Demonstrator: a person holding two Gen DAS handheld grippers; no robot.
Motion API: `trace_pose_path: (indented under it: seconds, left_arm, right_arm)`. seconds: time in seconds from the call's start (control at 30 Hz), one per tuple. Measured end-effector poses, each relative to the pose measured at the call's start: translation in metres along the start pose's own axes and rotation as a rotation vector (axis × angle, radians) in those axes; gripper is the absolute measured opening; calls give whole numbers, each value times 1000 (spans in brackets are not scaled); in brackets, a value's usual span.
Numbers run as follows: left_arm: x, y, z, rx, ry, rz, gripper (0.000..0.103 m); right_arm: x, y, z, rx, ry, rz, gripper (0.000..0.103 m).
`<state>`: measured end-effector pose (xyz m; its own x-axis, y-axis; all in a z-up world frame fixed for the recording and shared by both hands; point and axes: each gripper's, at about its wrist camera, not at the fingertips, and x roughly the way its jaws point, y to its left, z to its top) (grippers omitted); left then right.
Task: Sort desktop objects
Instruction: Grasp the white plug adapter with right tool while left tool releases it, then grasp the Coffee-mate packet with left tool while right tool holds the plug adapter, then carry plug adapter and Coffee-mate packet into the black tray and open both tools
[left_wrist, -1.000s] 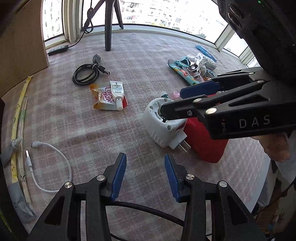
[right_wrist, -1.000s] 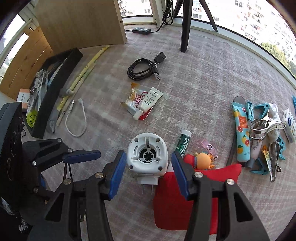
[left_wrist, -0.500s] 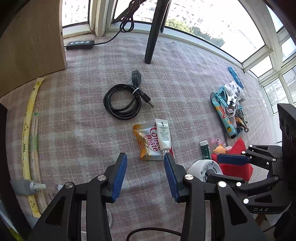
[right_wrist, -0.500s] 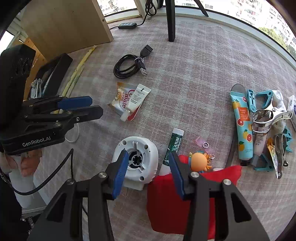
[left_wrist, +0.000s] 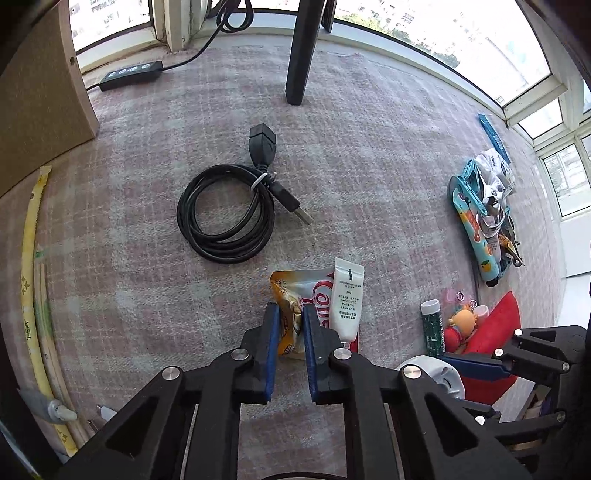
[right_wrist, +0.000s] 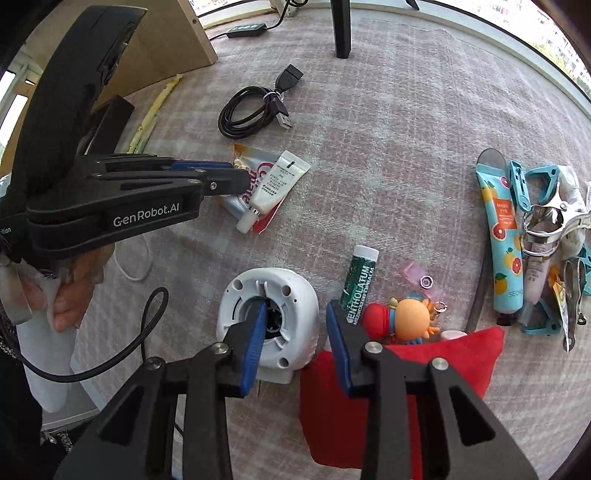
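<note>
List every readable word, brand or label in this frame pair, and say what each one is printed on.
"GenRobot.AI": side of the left gripper.
"ENTHOLATUM", first letter hidden: green lip balm tube.
"SEOMO", uncertain: bottom of the fruit-print tube.
Red lettering on the sachet: partly covered, only "Co..." is clear.
Small print on the white tube: too small to read.
Label on the yellow strip: too blurred.

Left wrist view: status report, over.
Left gripper closing on orange-and-white sachet. Right gripper closing over white round plug-in device. White tube lies across the sachet.

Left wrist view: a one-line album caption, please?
Left claw closing on a coffee sachet beside a coiled black cable.
</note>
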<state>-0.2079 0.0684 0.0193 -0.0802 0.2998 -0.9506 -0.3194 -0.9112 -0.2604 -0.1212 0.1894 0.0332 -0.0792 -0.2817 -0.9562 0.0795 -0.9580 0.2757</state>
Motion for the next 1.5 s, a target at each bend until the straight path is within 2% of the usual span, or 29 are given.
trace_pose_path:
  seconds: [0.13, 0.23, 0.33, 0.43, 0.57, 0.63, 0.83, 1.07, 1.33, 1.5]
  left_arm:
    - [-7, -2, -6, 4, -27, 11, 10]
    - [-23, 2, -11, 6, -59, 30, 5]
    - [-44, 3, -15, 26, -112, 88, 5]
    - [-66, 2, -22, 64, -152, 114, 5]
    - [-94, 14, -25, 18, -230, 170, 5]
    - [-101, 22, -24, -14, -223, 124, 5]
    - [-127, 40, -42, -57, -259, 136, 5]
    - [-174, 97, -79, -163, -316, 186, 5]
    - [-233, 205, -117, -342, -367, 283, 5]
    - [-261, 276, -125, -432, -370, 342, 5]
  right_arm:
    - [0, -1, 0, 14, 3, -4, 25]
    - [-6, -2, -4, 29, -18, -9, 22]
    - [-16, -4, -6, 52, -53, -3, 19]
    - [-26, -4, -7, 56, -86, -11, 18]
    - [-36, -1, -8, 64, -104, -15, 18]
    - [-43, 2, -9, 59, -111, -13, 18]
    - [-65, 35, 0, 1, -145, -13, 18]
    - [-79, 108, 37, -112, -173, 12, 18]
    - [-76, 233, 84, -283, -190, 39, 18]
    - [-61, 309, 112, -370, -180, 39, 18]
